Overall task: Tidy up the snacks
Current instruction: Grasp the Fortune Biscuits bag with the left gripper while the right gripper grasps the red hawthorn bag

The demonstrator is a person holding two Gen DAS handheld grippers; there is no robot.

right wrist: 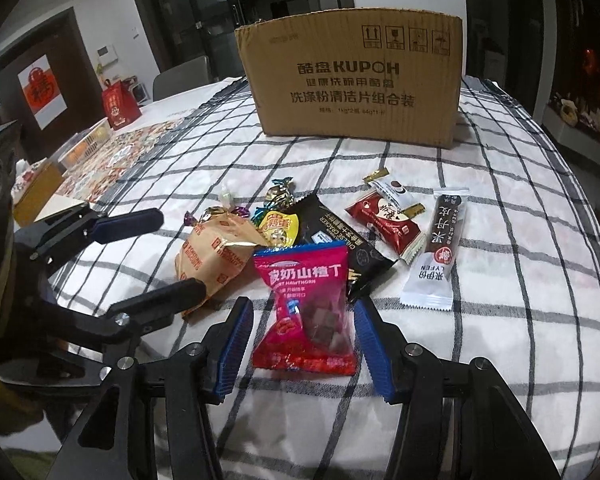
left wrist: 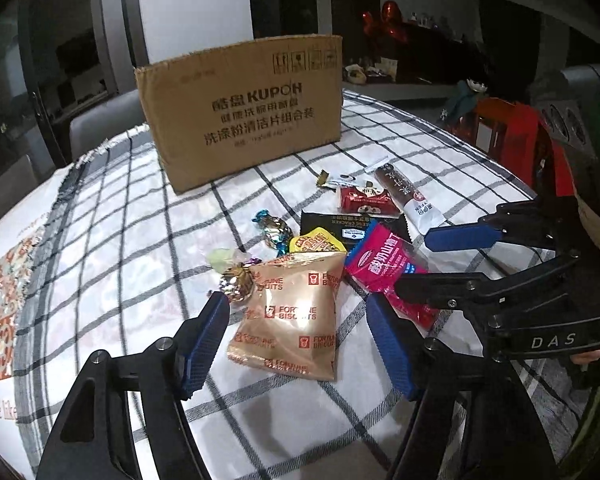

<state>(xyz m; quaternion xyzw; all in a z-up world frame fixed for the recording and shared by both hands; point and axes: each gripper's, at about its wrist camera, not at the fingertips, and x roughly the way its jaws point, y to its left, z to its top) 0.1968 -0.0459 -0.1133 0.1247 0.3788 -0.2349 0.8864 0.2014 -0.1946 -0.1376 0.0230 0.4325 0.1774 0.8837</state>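
The snacks were heaped loosely on the checked tablecloth, in front of the cardboard box, which was judged to be where they were meant to go. The left gripper was held with its jaws wide apart on either side of the gold biscuit bag, the bag lying flat between the blue pads without visible contact, so a grasp seemed to be prepared rather than made. The right gripper was likewise spread open around the lower end of the red hawthorn packet, which lay lengthwise between its fingers. Both packets were placed nearest the grippers; the wrapped candies and the dark bar were left farther back, nearer the box.
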